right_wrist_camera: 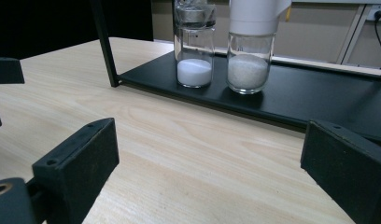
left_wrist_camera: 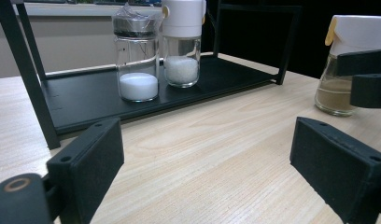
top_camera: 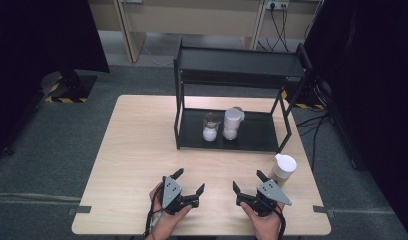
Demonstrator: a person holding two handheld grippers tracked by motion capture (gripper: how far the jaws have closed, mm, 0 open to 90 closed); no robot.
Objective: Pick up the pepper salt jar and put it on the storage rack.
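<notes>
A black two-tier rack point(top_camera: 257, 135) stands at the back of the wooden table point(top_camera: 137, 150). On its lower shelf point(left_wrist_camera: 86, 100) are two glass jars side by side: a metal-lidded jar point(top_camera: 210, 127) point(left_wrist_camera: 137, 56) point(right_wrist_camera: 194, 44) with white powder, and a white-capped jar point(top_camera: 232, 123) point(left_wrist_camera: 181, 44) point(right_wrist_camera: 251, 46) with white grains. A third white-capped jar point(top_camera: 283, 170) point(left_wrist_camera: 340, 70) with brownish contents stands on the table at the right. My left gripper point(top_camera: 190, 180) point(left_wrist_camera: 209, 140) and right gripper point(top_camera: 247, 180) point(right_wrist_camera: 212, 144) are both open and hold nothing, low over the table's near edge, well short of the rack.
The rack's upper shelf point(top_camera: 239, 62) overhangs the two jars, and its thin black posts point(right_wrist_camera: 104, 46) stand at the corners. My right gripper lies just left of the third jar. Dark screens point(top_camera: 42, 35) and cables point(top_camera: 312, 125) surround the table on the floor.
</notes>
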